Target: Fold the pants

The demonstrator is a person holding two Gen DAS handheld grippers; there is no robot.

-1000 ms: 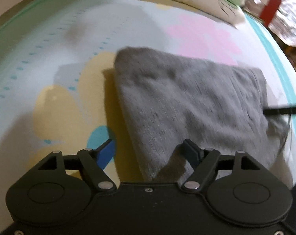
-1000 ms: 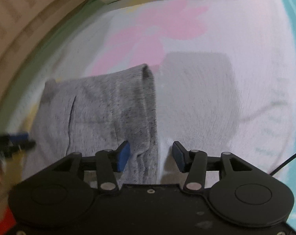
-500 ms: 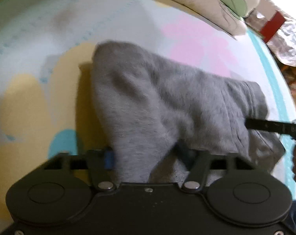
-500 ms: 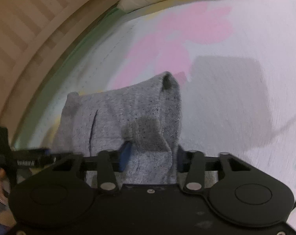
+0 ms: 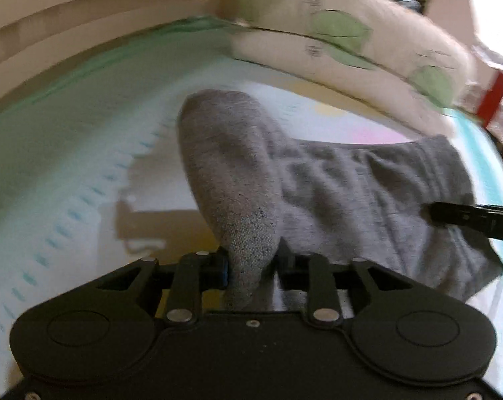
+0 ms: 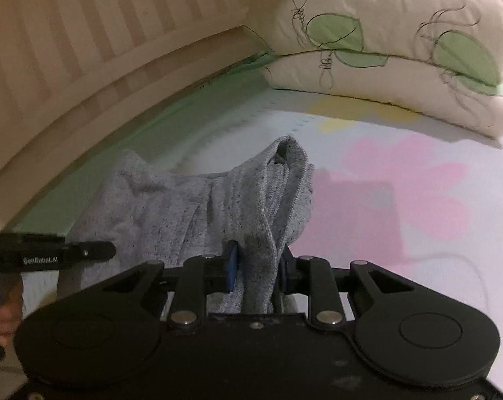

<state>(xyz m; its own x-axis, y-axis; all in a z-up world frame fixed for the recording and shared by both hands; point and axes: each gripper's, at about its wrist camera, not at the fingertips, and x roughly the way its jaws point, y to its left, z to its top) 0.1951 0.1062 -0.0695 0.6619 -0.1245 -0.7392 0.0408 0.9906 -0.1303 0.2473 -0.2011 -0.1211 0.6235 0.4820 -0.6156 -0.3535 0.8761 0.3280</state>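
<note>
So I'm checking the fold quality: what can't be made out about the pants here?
- Left wrist view: near end of the pants is hidden behind the left gripper; the view is motion-blurred.
- Right wrist view: the right gripper covers the near edge; the pants' far left side is cut off behind the other gripper's finger.

One pants (image 5: 318, 180), two grippers: left gripper (image 5: 251, 263), right gripper (image 6: 258, 266); two pillows (image 6: 384, 53).

Setting: bedroom in a home. Bed (image 6: 368, 180) with a pastel flower-print sheet as landmark. At its head, two stacked cream pillows (image 6: 384, 66) with green leaf print. Along the bed's side, a slatted pale wooden bed frame (image 6: 84, 50). Beyond the pillows, blurred clutter including something red (image 5: 493, 100).
</note>
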